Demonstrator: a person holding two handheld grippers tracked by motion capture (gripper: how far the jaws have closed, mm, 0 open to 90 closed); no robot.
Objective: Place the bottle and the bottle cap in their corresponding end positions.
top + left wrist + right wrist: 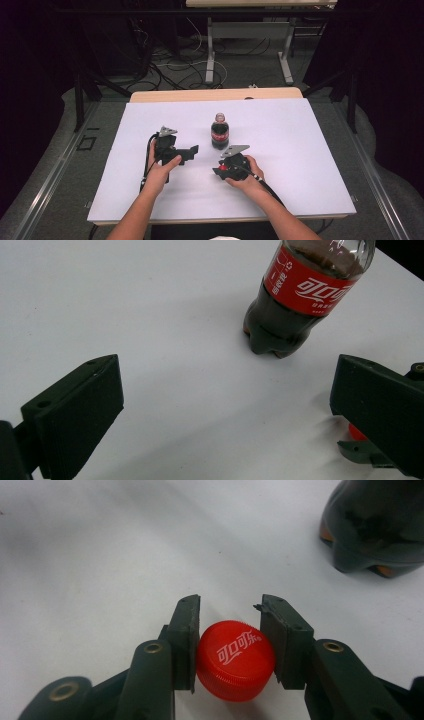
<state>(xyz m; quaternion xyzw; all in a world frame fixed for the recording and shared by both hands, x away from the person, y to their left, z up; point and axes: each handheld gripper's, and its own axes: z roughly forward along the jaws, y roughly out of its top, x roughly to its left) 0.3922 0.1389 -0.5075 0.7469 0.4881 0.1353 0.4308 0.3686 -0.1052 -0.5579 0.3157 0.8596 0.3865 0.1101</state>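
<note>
A cola bottle [219, 132] with a red label stands upright on the white table top [300, 150], a little beyond both grippers. My right gripper [220, 171] is shut on a red bottle cap [235, 660], with both pads pressed against its ribbed side, low over the table. In the right gripper view the bottle's base [380, 530] is at the upper right. My left gripper [227, 370] is open, jaws wide apart with nothing between them, and points at the bottle [300, 295]. In the high view the left gripper [191, 152] is left of the bottle.
The table's far wooden edge [215, 94] lies behind the bottle. On the floor beyond it are cables [175, 65] and the legs of another table [210, 55]. The right gripper's tip with the red cap [356, 432] shows at the lower right of the left gripper view.
</note>
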